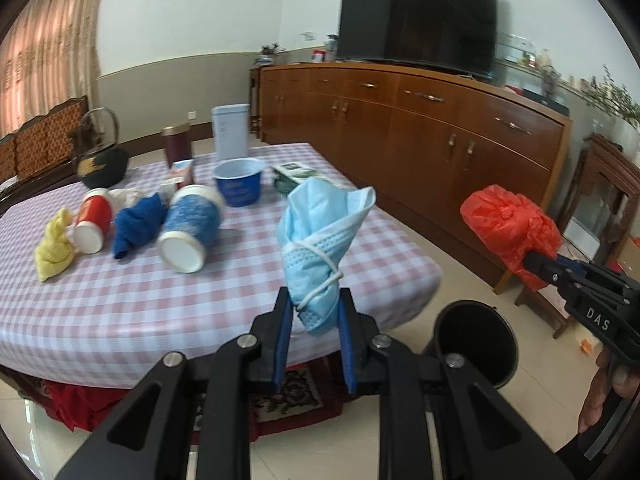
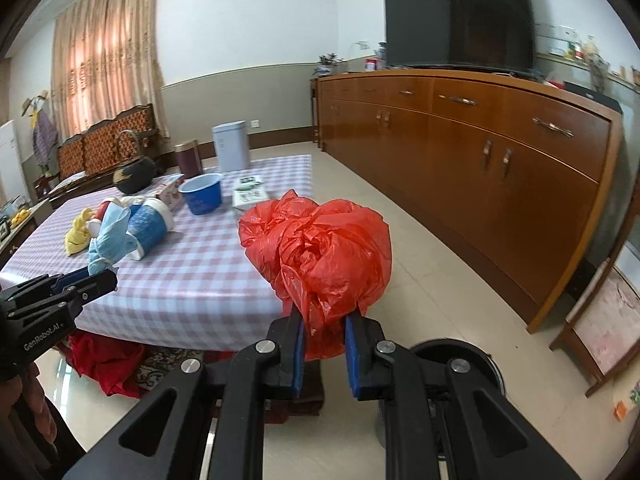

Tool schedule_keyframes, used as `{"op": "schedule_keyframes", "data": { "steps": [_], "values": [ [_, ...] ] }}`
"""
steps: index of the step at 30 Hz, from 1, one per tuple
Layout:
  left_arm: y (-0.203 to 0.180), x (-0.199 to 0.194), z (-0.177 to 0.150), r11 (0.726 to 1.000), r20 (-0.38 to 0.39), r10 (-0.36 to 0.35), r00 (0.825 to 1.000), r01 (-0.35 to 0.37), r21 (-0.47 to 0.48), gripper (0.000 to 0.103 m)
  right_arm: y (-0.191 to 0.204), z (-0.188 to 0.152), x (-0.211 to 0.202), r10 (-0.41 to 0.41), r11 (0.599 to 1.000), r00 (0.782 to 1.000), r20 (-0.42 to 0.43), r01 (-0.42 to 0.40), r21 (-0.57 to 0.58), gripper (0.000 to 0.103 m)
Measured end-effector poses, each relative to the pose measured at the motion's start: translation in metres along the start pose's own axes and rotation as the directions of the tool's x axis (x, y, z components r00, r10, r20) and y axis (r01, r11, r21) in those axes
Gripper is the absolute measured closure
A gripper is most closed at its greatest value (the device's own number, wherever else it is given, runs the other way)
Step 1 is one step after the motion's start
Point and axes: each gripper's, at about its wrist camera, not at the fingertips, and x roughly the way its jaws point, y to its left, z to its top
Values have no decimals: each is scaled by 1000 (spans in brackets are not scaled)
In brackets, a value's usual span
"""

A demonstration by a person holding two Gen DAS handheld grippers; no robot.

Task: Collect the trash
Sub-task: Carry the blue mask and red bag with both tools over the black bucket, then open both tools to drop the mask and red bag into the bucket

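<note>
Kinda risky spot tbh. The left hand-held gripper (image 1: pixel 316 316) is clamped only on the bottom tail of the blue face mask (image 1: pixel 322 240), mid-frame, off the tabletop (image 1: pixel 224 280) edge. The right hand-held gripper (image 2: pixel 324 334) is pinched on a thin fold of the red plastic bag (image 2: pixel 320 244). The black bin (image 1: pixel 474 340) is seen low right. Either piece could be dropped short onto the floor, since so little is held and slick plastic slips easily.

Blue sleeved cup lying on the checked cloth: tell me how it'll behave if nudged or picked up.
The blue sleeved cup lies on its side, so a nudge would probably roll it, likely in a curve since it tapers. It looks like an empty paper cup: probably light and easily crushed. The sleeve might give some grip.
</note>
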Motion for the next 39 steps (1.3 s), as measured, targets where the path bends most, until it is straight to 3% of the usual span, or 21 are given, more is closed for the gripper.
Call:
{"op": "schedule_keyframes", "data": {
  "steps": [11, 23, 32, 39],
  "values": [
    [-57, 18, -6, 992, -39, -103, 994, 106, 74, 80, -61, -31, -21, -104, 991, 994, -29, 106, 84, 85],
    [-120, 49, -20, 961, -120, -217, 969, 234, 150, 80, -111, -69, -17, -156, 976, 982, -102, 169, 134, 85],
    [-166, 94, -38, 924, -234, -282, 930, 330, 195, 80, -149, -99, 2, -165, 968, 971, -172, 193, 160, 85],
    [-202, 150, -57, 898, -330, -306, 893, 386, 211, 80, -180, -131, 45, -135, 972, 957, -256, 178, 153, 85]
  ]
}}
